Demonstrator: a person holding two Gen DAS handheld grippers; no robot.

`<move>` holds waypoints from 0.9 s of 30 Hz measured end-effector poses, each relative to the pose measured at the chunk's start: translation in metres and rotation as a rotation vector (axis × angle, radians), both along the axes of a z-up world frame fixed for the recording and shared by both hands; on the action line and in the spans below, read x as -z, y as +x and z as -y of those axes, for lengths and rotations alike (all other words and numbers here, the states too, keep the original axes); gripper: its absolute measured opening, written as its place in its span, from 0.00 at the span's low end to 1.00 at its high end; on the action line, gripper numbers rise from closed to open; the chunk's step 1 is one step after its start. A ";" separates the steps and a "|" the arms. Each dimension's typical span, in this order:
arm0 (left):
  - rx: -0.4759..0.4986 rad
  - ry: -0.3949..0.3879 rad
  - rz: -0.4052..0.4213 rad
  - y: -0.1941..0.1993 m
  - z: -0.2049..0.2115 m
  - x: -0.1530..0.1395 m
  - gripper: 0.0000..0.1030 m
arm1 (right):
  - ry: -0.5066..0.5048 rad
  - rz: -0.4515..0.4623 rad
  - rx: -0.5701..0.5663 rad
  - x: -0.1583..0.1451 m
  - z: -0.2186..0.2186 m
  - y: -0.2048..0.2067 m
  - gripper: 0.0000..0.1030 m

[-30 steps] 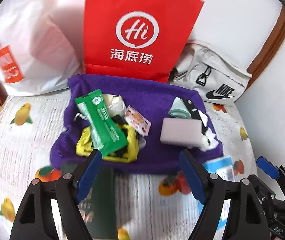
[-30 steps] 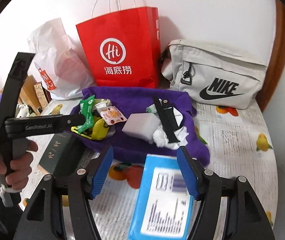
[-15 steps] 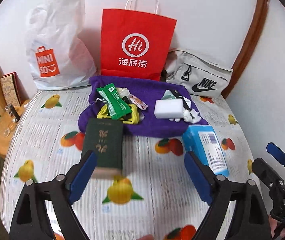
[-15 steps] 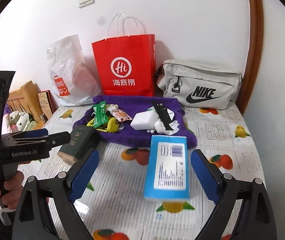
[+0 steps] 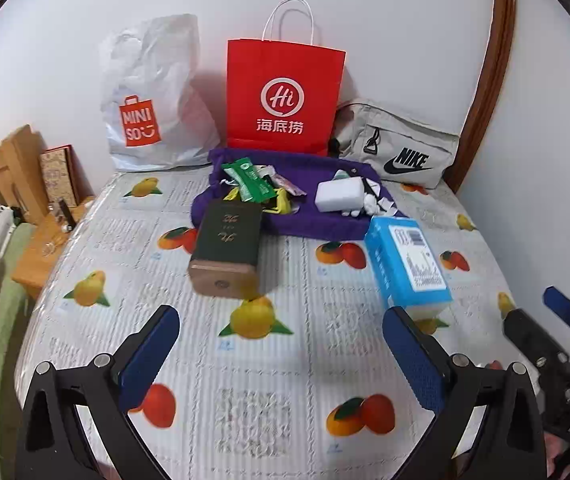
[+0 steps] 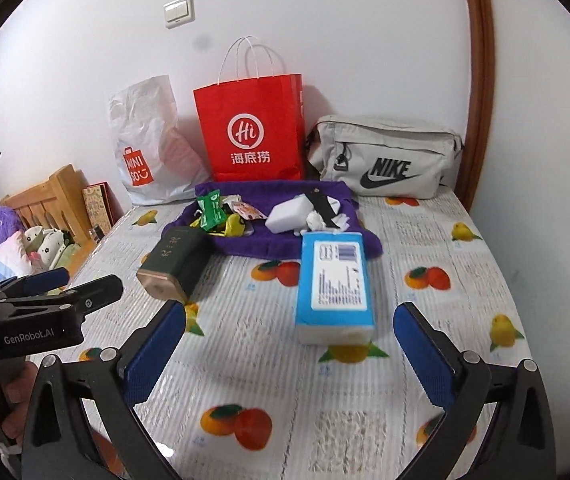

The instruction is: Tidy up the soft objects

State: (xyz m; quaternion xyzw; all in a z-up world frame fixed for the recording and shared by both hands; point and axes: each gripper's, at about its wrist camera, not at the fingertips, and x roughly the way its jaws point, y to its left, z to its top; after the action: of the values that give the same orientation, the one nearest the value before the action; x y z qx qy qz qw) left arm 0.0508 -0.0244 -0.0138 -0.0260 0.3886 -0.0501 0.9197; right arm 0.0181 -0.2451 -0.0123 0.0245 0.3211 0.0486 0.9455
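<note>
We see L claw (image 5: 281, 354) & R claw (image 6: 289, 354) level above the bed (image 5: 285, 412), both wide, empty; soft items lie on purple cloth (image 5: 325, 228) far ahead.

Fruit-print bed cover (image 5: 277, 364), purple towel (image 5: 325, 224), green box (image 5: 227, 248), blue tissue pack (image 5: 407, 264), bags by wall

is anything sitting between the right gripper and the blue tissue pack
Nothing visible does. The right gripper is open, and the blue tissue pack lies flat on the fruit-print cloth just ahead of its fingers, with only bare cloth in the gap. The dark green box sits off to the left, clear of that path.
</note>
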 end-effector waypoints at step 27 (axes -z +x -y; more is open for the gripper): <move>-0.033 0.023 0.038 -0.045 -0.007 -0.008 1.00 | -0.028 0.048 -0.004 -0.011 -0.005 -0.047 0.99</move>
State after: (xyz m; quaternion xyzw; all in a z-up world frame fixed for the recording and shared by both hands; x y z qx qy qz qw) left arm 0.0059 -0.0178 -0.0058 -0.0207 0.3713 -0.0309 0.9278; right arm -0.0284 -0.2397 -0.0016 0.0095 0.2989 0.0467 0.9531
